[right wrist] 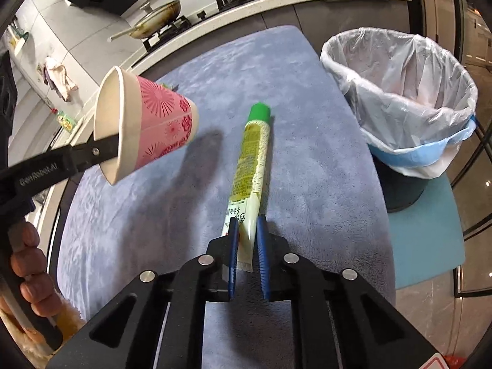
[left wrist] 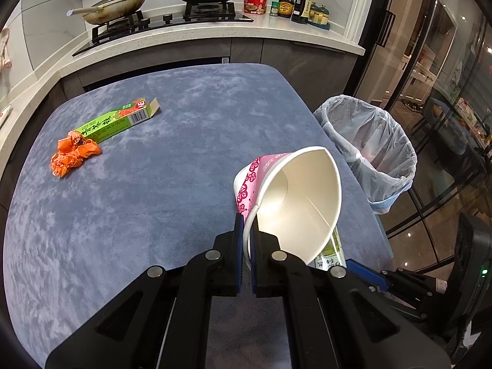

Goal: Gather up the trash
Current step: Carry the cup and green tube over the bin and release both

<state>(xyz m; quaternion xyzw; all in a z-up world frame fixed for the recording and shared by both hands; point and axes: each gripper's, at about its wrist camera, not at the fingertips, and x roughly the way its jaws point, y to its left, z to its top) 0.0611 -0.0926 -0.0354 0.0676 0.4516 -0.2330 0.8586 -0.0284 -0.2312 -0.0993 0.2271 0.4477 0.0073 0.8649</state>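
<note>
- The left gripper [left wrist: 246,230] has its jaws clamped on the rim of a pink flowered paper cup [left wrist: 295,203], held tilted above the blue-grey cloth tabletop [left wrist: 153,209].
- The right gripper [right wrist: 247,230] has its jaws nearly closed around the flat end of a pale yellow tube with a green cap [right wrist: 252,166]; pad contact is hard to judge.
- In the left view the cup hides most of that tube.
- A green cardboard box [left wrist: 120,121] and crumpled orange wrappers [left wrist: 72,153] lie far left.
- A bag-lined bin [right wrist: 402,104] stands off the right edge.

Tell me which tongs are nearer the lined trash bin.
Right. The right tongs, gripping the toothpaste tube, sit beside the bin; the left tongs, holding the paper cup, are farther left.
</note>
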